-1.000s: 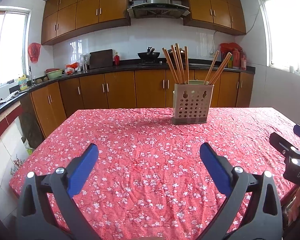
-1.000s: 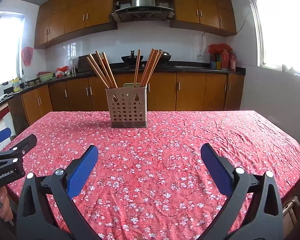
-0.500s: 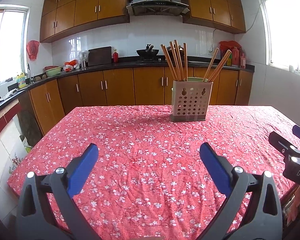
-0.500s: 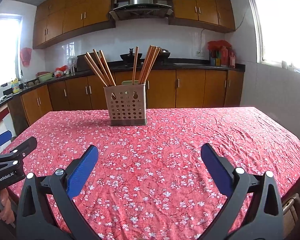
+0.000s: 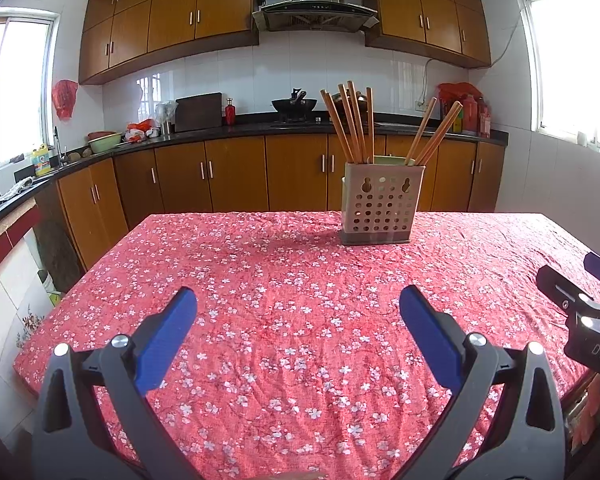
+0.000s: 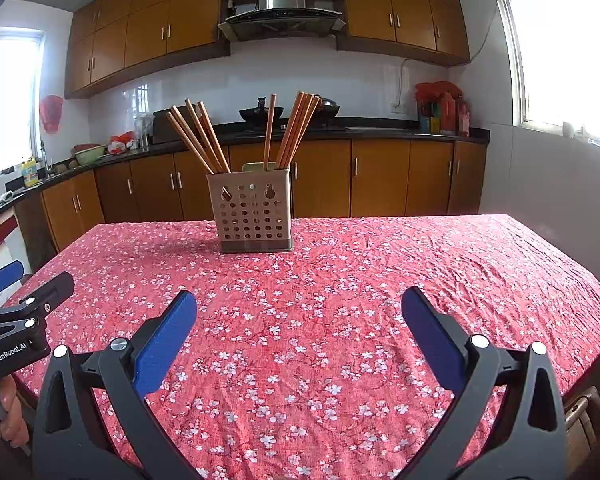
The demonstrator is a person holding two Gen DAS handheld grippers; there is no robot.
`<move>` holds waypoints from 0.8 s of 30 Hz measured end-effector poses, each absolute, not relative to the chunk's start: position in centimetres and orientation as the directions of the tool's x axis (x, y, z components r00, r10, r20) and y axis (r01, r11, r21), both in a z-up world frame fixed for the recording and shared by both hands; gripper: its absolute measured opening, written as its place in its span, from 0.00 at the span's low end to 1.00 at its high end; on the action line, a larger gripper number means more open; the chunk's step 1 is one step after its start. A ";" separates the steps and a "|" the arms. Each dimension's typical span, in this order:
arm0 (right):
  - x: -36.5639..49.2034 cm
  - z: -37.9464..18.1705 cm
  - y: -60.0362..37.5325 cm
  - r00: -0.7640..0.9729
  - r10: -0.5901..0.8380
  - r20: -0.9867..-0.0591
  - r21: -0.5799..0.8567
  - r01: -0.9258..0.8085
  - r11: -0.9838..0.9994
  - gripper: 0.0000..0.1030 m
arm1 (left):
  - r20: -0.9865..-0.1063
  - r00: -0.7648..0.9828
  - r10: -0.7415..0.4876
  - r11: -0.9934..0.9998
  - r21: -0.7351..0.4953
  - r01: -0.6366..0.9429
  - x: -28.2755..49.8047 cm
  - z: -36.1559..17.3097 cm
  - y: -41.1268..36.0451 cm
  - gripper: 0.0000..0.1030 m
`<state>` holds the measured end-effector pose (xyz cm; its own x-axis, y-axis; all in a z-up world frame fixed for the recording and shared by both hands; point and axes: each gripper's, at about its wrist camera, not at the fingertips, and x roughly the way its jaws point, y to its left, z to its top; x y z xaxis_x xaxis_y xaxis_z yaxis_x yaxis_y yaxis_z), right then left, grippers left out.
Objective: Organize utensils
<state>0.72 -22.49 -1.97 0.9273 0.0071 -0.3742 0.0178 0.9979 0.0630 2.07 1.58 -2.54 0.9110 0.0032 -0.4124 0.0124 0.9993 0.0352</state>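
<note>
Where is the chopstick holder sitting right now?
The chopstick holder stands upright on the far half of the red floral tablecloth, right of centre in the left wrist view and left of centre in the right wrist view, beyond both hand-held grippers.

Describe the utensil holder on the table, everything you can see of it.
The utensil holder is a beige box, plastic by the look, with rows of round holes, two keyhole slots near the rim and a darker base. It stands upright on the red flowered tablecloth, towards the far side. Wooden chopsticks lean out of it in separate bunches. Neither gripper touches it.
</note>
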 end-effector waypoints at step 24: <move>0.8 -2.3 -22.2 0.924 0.004 -0.382 0.071 0.025 0.997 0.98 | -0.418 0.908 0.002 0.999 0.035 0.014 2.1 -2.9 1.3 0.96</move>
<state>0.79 -22.15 -2.27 0.9242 0.0036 -0.3819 0.0253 0.9972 0.0707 2.09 1.34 -2.86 0.9082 0.0023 -0.4185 0.0137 0.9993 0.0353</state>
